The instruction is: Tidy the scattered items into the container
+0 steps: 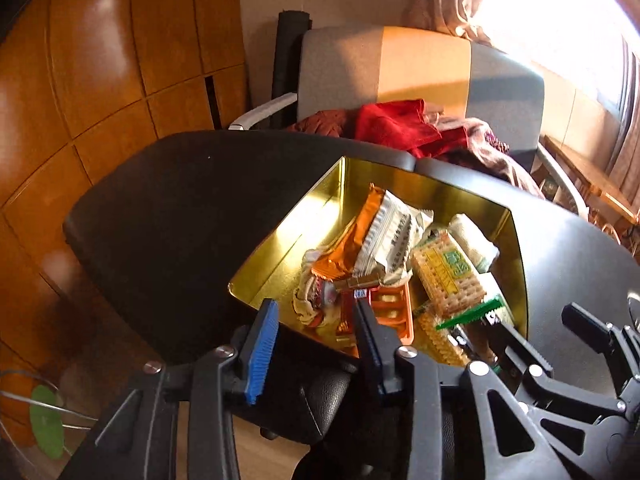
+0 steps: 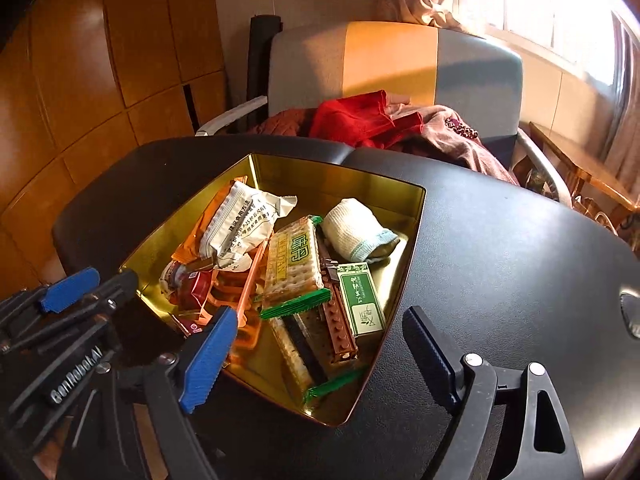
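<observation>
A gold tin (image 2: 280, 166) stands on the black table (image 2: 500, 248). It holds a cracker pack (image 2: 294, 262), a white sachet (image 2: 244, 222), an orange wrapper (image 1: 344, 240), a rolled sock (image 2: 356, 236), a green box (image 2: 360, 300), a brown brick strip (image 2: 340, 320) and an orange tray (image 1: 394, 312). My left gripper (image 1: 316, 336) is open and empty at the tin's near left corner (image 1: 240, 292). My right gripper (image 2: 320, 348) is open and empty over the tin's near edge; it also shows in the left wrist view (image 1: 536, 320).
A grey and yellow armchair (image 2: 392, 64) with red and brown clothes (image 2: 360, 120) stands behind the table. Wood panelling (image 1: 80, 80) is on the left and a bright window (image 2: 540, 8) on the right. A metal object (image 2: 632, 312) lies at the table's right edge.
</observation>
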`<state>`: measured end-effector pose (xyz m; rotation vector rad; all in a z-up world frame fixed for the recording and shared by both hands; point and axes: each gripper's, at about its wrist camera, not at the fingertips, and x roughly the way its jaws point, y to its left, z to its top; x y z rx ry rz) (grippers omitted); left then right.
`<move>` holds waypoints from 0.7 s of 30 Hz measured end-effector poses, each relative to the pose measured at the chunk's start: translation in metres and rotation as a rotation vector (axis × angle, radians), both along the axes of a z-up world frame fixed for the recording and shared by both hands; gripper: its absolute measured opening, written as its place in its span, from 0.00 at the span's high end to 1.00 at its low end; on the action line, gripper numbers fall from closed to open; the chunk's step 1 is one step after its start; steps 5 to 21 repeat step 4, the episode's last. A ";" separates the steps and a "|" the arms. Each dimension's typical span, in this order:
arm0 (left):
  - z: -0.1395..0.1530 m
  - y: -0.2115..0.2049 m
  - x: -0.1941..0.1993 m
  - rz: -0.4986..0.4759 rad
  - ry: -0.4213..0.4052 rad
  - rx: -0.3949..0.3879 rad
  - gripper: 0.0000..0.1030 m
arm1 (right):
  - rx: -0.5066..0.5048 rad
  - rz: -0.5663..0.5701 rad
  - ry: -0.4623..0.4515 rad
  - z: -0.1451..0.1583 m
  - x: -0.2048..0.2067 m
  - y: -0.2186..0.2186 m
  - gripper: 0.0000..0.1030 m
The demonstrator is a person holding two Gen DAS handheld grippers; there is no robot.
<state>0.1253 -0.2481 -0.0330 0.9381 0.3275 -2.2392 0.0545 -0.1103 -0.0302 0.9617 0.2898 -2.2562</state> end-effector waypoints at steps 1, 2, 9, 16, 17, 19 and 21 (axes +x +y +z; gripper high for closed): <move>0.001 0.000 0.000 -0.002 0.008 -0.008 0.64 | 0.001 -0.001 0.004 0.000 0.000 0.000 0.17; 0.002 0.000 0.000 -0.003 0.012 -0.016 0.64 | 0.003 -0.002 0.009 0.000 0.001 0.000 0.17; 0.004 0.001 0.000 -0.011 0.015 -0.017 0.64 | 0.006 -0.006 0.016 0.001 0.001 0.000 0.17; 0.004 0.001 0.000 -0.011 0.015 -0.017 0.64 | 0.006 -0.006 0.016 0.001 0.001 0.000 0.17; 0.004 0.001 0.000 -0.011 0.015 -0.017 0.64 | 0.006 -0.006 0.016 0.001 0.001 0.000 0.17; 0.004 0.001 0.000 -0.011 0.015 -0.017 0.64 | 0.006 -0.006 0.016 0.001 0.001 0.000 0.17; 0.004 0.001 0.000 -0.011 0.015 -0.017 0.64 | 0.006 -0.006 0.016 0.001 0.001 0.000 0.17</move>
